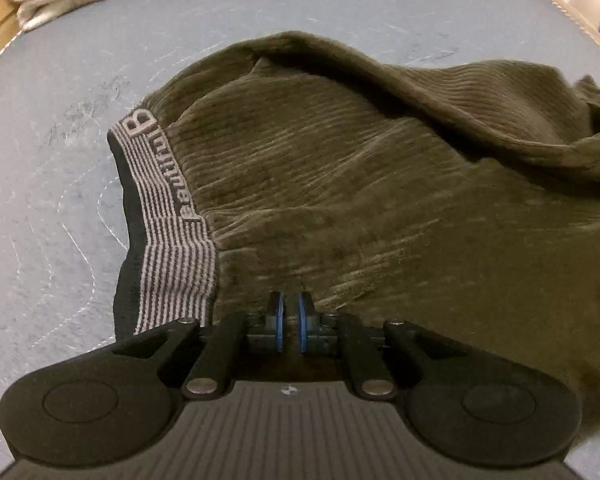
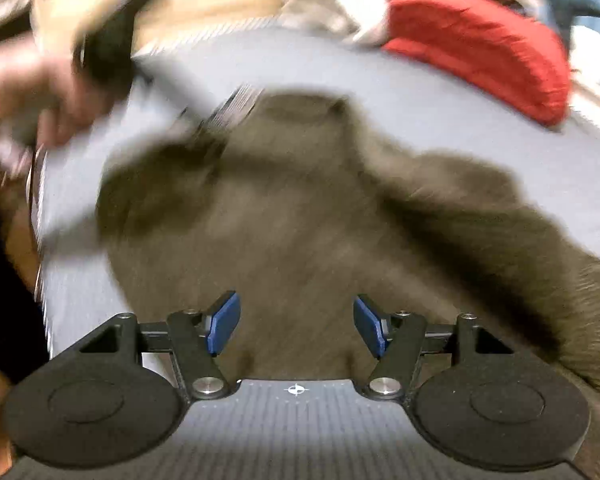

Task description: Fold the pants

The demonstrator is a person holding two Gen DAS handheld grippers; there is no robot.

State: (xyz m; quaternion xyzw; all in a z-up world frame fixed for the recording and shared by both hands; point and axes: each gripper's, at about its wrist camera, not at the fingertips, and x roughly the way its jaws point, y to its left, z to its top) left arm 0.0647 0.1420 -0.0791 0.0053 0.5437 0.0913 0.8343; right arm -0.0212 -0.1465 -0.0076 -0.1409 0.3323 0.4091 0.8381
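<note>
The left gripper (image 1: pixel 291 308) is pinched nearly shut on the olive corduroy pants (image 1: pixel 380 184) beside the striped waistband (image 1: pixel 168 216). The right gripper (image 2: pixel 296 322) hovers wide and empty; it likely needs a second hold.

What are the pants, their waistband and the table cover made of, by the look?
Pants: olive corduroy-like fabric, fine parallel ribs with soft sheen. Waistband: knit elastic, probably; grey-black stripes, woven lettering. Table cover: matte grey-blue, felt-like or rubbery mat; faint curved scuff lines, light edge trim.
</note>
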